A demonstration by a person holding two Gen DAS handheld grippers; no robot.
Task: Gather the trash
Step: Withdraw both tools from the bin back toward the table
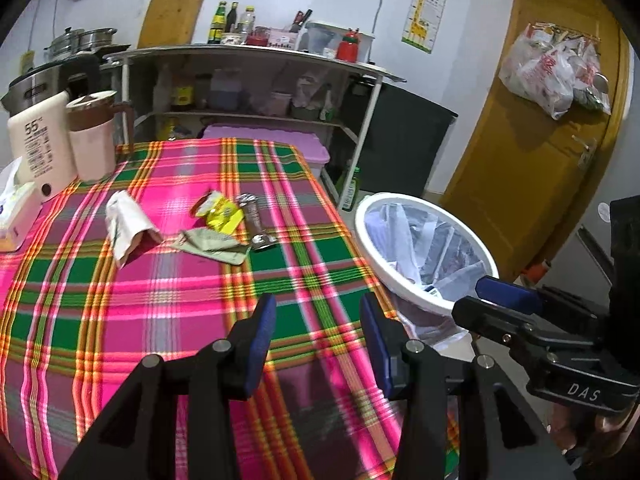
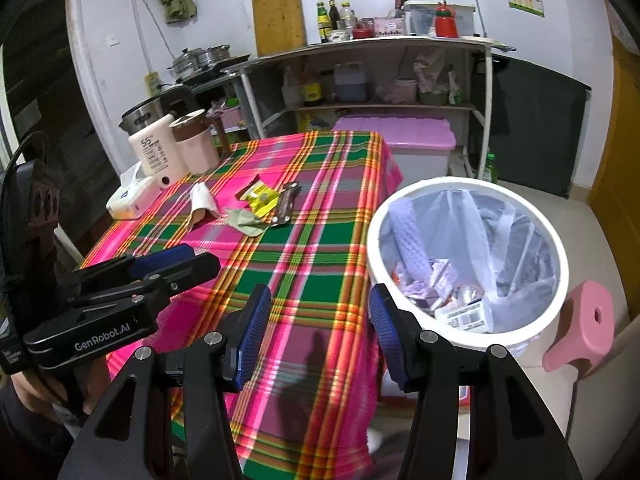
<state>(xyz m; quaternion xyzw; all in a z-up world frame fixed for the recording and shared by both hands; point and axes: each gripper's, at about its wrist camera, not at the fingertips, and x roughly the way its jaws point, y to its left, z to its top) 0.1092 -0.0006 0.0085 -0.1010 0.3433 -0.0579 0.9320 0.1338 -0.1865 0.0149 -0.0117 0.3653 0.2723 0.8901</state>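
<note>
Both hand-held grippers, left (image 1: 318,344) and right (image 2: 320,336), hung released. Best bet: grab the yellow wrapper (image 1: 222,212) nearest the bin (image 2: 400,208) first.

Left gripper (image 1: 318,346): matte black linkage arms, angular and triangular in outline, joined by round silver pivot screws. Fingers (image 1: 262,336) faced with dark blue pads, finely ribbed. Seen from the right wrist view, a black body printed "GenRobot.AI" in white, with smaller white lettering at the far left edge, too small to read; black cable looping behind; dark brown plate with round holes above it.

Right gripper (image 2: 318,334): same black arms, silver screws, ribbed blue pads on the fingers (image 2: 386,330). Seen from the left wrist view, black housing marked "DAS" in white. Bare skin of a hand (image 1: 592,428) visible beneath the housing.
</note>
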